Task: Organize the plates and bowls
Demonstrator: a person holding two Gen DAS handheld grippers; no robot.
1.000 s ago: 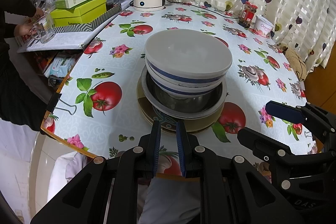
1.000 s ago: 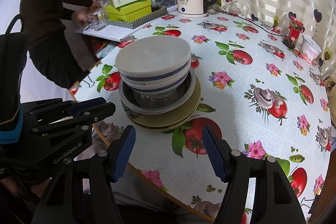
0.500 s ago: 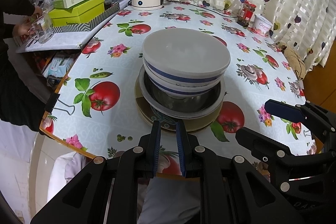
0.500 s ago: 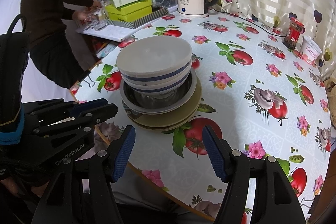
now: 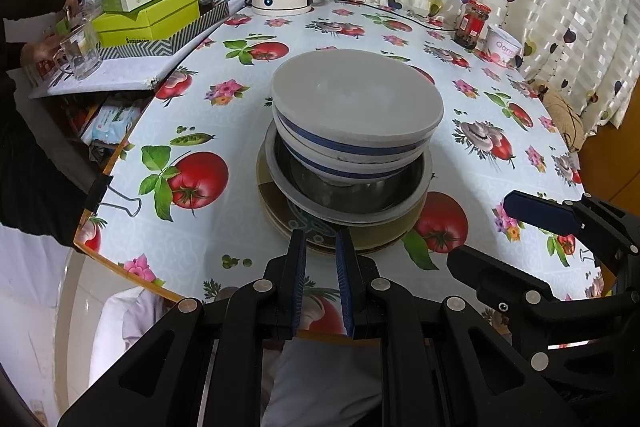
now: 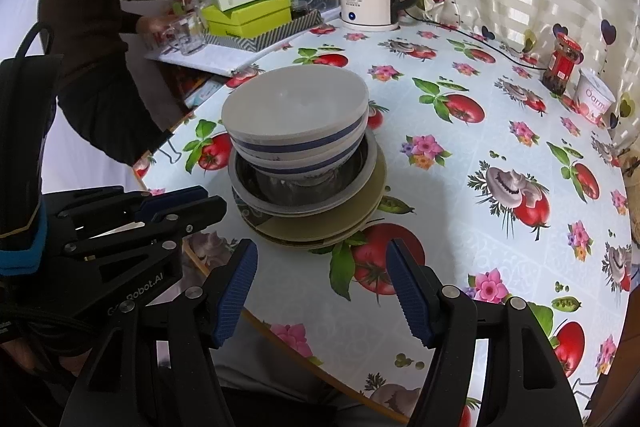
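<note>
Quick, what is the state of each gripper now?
Left gripper: closed, holding nothing.
Right gripper: open, holding nothing.

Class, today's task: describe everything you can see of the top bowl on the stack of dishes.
The top bowl is white, apparently glazed ceramic, with a blue band around its outside below the rim. It sits upright and looks empty, nested in a matching banded bowl. That one rests in a shiny metal bowl on stacked plates, near the table's front edge. Only the bowl beneath touches it; neither gripper does.
</note>
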